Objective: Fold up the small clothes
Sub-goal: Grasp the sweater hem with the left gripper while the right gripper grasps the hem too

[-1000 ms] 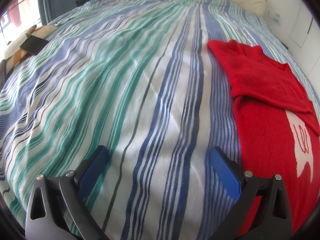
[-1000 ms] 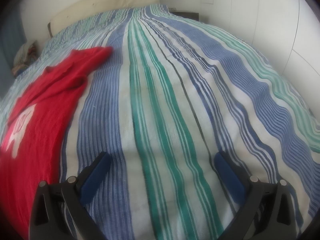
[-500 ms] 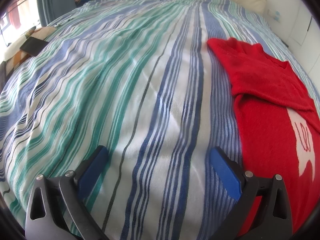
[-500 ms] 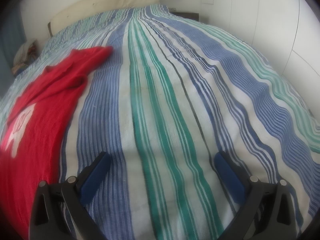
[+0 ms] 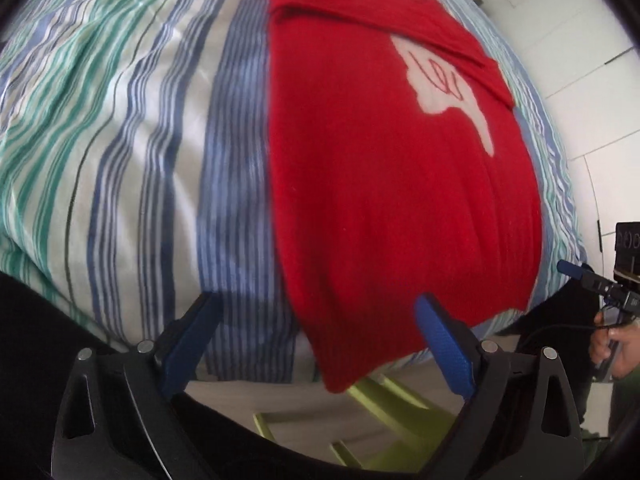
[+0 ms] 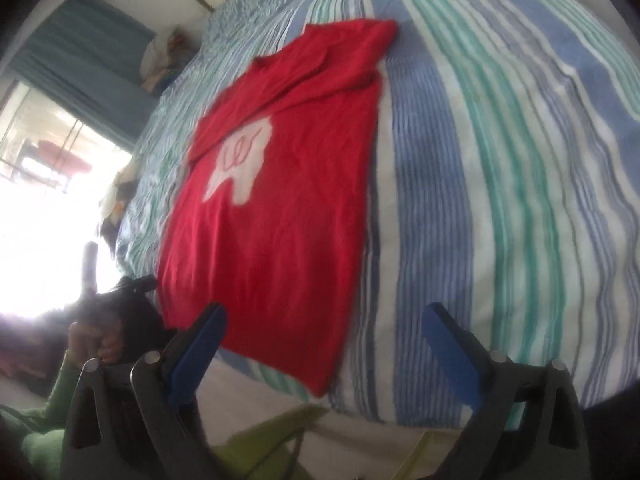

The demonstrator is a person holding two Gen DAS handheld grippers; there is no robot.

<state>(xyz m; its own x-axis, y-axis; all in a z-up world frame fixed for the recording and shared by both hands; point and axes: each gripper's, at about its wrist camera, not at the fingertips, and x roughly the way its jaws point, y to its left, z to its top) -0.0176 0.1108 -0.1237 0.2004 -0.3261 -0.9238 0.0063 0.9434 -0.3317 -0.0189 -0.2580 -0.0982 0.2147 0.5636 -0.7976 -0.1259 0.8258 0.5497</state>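
Left wrist view: both claws, left claw (image 5: 316, 320) and right claw (image 6: 324, 330), gape wide, holding nothing.

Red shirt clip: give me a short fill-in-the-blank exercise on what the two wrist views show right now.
1. The red shirt lies on a ____ bedspread.
2. The print on the shirt's chest is ____ in colour.
3. The left tongs and the right tongs are both ____, holding nothing.
4. The shirt's near hem hangs over the ____ of the bed.

Missing words: striped; white; open; edge
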